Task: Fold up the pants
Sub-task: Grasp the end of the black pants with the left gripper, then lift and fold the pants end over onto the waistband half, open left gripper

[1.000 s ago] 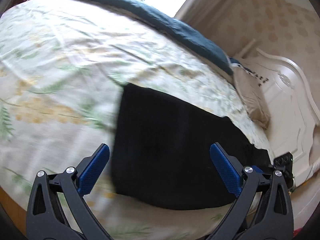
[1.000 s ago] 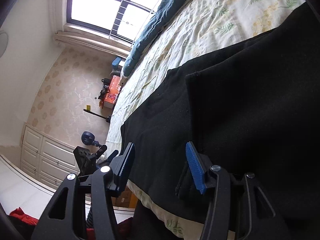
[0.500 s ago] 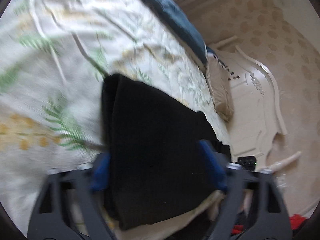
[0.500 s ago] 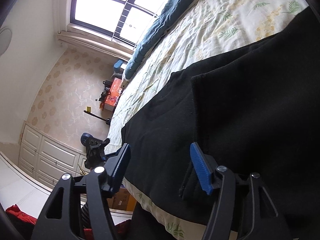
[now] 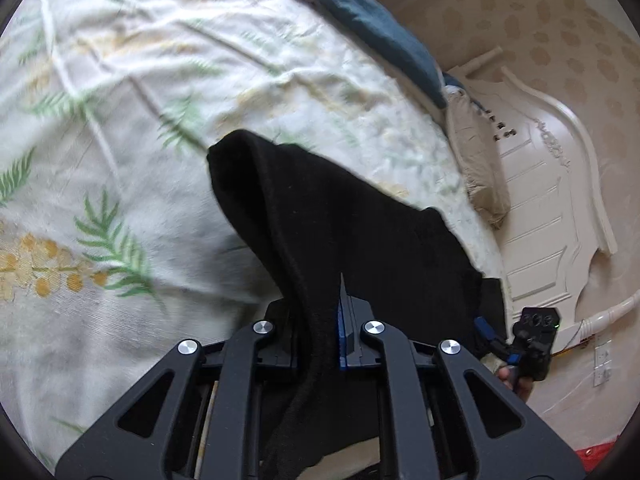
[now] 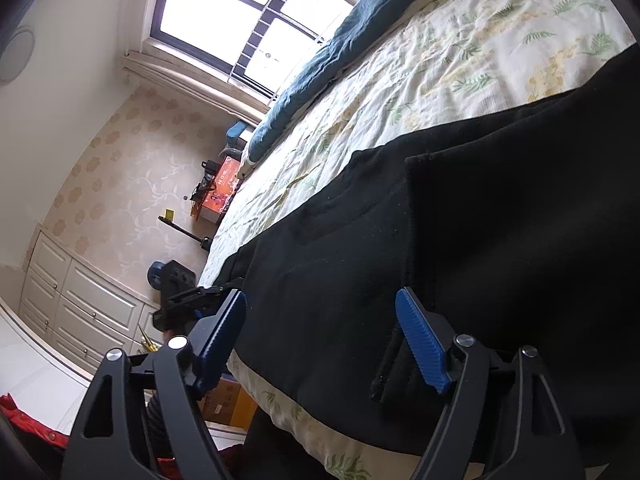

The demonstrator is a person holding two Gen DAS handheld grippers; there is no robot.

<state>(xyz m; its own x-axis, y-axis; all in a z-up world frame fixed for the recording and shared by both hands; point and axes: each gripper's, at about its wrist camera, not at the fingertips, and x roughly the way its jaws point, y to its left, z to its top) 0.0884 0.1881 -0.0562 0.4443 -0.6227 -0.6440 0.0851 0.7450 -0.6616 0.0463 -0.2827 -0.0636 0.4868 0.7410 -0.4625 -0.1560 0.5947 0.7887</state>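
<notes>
Black pants (image 5: 360,236) lie folded on the leaf-print bedsheet (image 5: 120,128). My left gripper (image 5: 326,320) is shut on the pants' near edge, which rises off the bed into a ridge between the jaws. In the right wrist view the pants (image 6: 460,232) spread wide near the bed's edge. My right gripper (image 6: 320,336) is open, its blue pads either side of the pants' edge, holding nothing. The right gripper also shows in the left wrist view (image 5: 528,340) at the pants' far end.
A blue blanket (image 5: 376,28) lies along the bed's far side, with a beige pillow (image 5: 480,168) by the white headboard (image 5: 552,184). The right wrist view shows a window (image 6: 248,28), white drawers (image 6: 80,304), an orange box (image 6: 220,192) and a cardboard box (image 6: 228,404) below the bed.
My left gripper went from open above the bed to shut on the pants' edge, which now lifts. My right gripper stayed open and shifted only slightly.
</notes>
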